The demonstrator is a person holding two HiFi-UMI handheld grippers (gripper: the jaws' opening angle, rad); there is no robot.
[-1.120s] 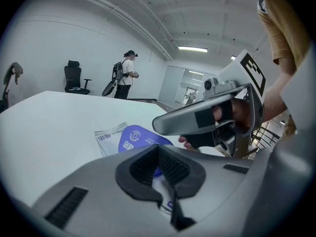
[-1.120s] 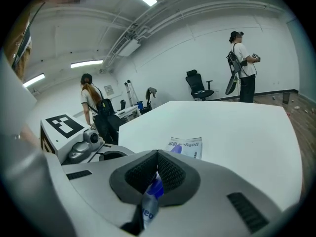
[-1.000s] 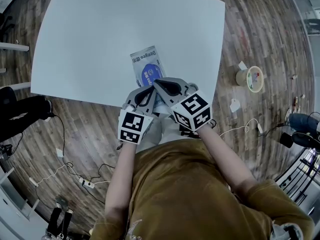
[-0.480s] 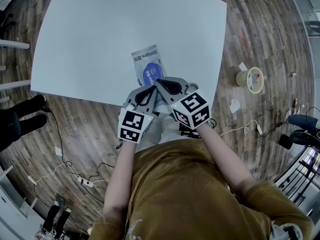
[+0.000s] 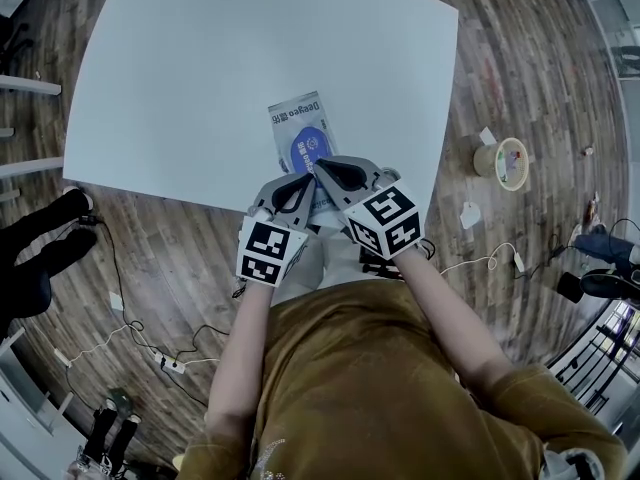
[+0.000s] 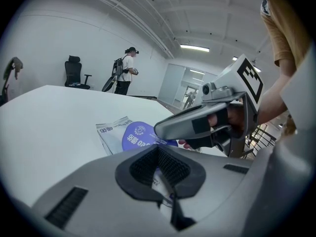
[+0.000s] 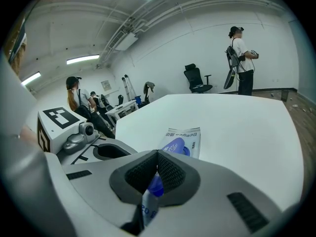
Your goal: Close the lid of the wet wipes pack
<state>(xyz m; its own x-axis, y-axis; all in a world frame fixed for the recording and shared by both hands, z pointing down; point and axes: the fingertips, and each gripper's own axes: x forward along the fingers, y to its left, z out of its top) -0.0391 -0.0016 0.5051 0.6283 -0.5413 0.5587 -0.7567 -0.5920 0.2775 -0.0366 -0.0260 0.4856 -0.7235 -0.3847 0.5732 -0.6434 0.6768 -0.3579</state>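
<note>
I'm looking down on the big white bench [image 5: 180, 88], with wooden floor [image 5: 530, 58] all round it. The pack [image 5: 298, 126] of wipes lies flat near the bench's front edge, just ahead of both grippers and pointing away from me.

Both grippers are tucked in close together at the pack's near end, so that end is covered in the head view. In the left gripper view, the left gripper [image 6: 159, 152] has its jaws drawn narrow. Their pads meet at the top, and a white-and-blue sliver of the pack's near edge is nipped between them lower down. From there I also see the other gripper just beside it, reaching in over the blue oval.

In the right gripper view, the right gripper [image 7: 157, 157] has its jaws narrow too, pinching the near end of the blue lid [image 5: 309, 150]. The flap runs up from the pack into the pads, lifted and not lying flat at that end.

A roll of tape [image 5: 501, 159] sits on the floor off to the right, well apart from the bench.
</note>
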